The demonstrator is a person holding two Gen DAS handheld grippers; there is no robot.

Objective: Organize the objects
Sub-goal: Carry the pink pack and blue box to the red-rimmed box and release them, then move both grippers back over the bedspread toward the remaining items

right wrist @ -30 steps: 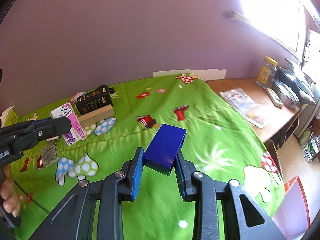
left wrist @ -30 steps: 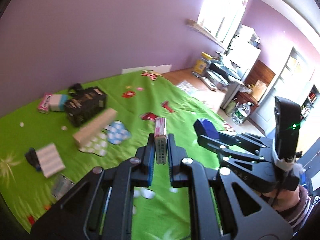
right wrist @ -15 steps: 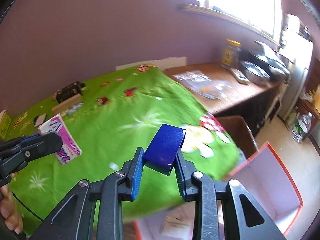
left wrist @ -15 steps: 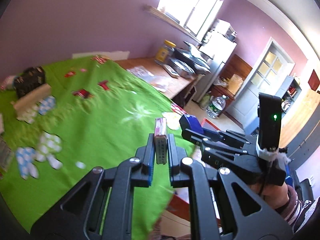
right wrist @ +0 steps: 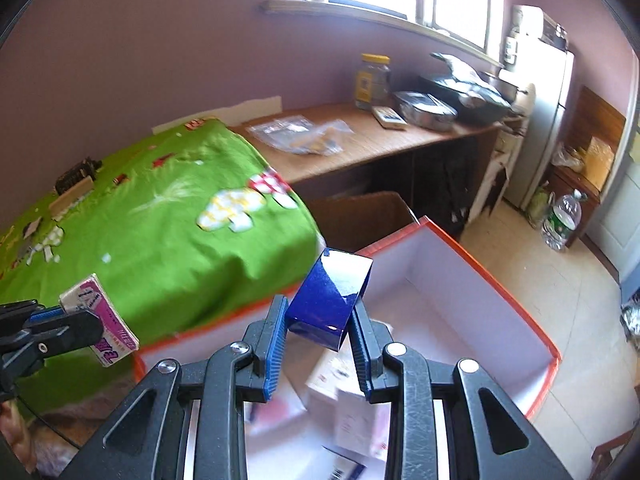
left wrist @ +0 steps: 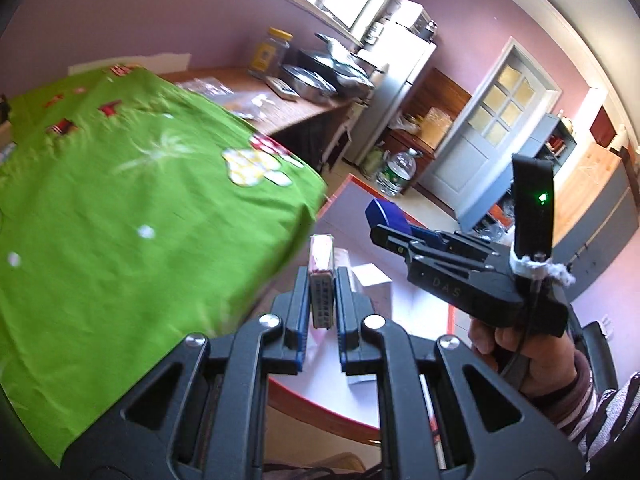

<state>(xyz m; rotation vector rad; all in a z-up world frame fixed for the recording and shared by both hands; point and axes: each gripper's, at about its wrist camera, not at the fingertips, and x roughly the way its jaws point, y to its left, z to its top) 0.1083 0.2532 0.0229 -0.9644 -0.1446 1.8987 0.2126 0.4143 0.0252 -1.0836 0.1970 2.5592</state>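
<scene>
A purple-walled kitchen with a bright window, a wooden counter (right wrist: 360, 140) and a white fridge (right wrist: 548, 112) forms the background, and a green mushroom-print cloth (right wrist: 168, 236) covers the table on the left. Beside the table's edge, lower down, stands an open box with orange rims and white walls (right wrist: 500, 280); several white cartons (right wrist: 340, 396) lie blurred on its bottom.

The left gripper (left wrist: 322, 280) is clenched on a thin pink-and-white packet (left wrist: 321, 256), held edge-on and upright between the blue pads, just past the cloth's edge and above the box. In the right wrist view the same packet (right wrist: 106, 330) shows its pink printed face at the far left.

The right gripper (right wrist: 320, 316) grasps a glossy blue box (right wrist: 330, 294), tilted with one corner up, above the open box near its table-side wall. In the left wrist view it (left wrist: 386, 214) pokes forward from the right gripper's fingers.
</scene>
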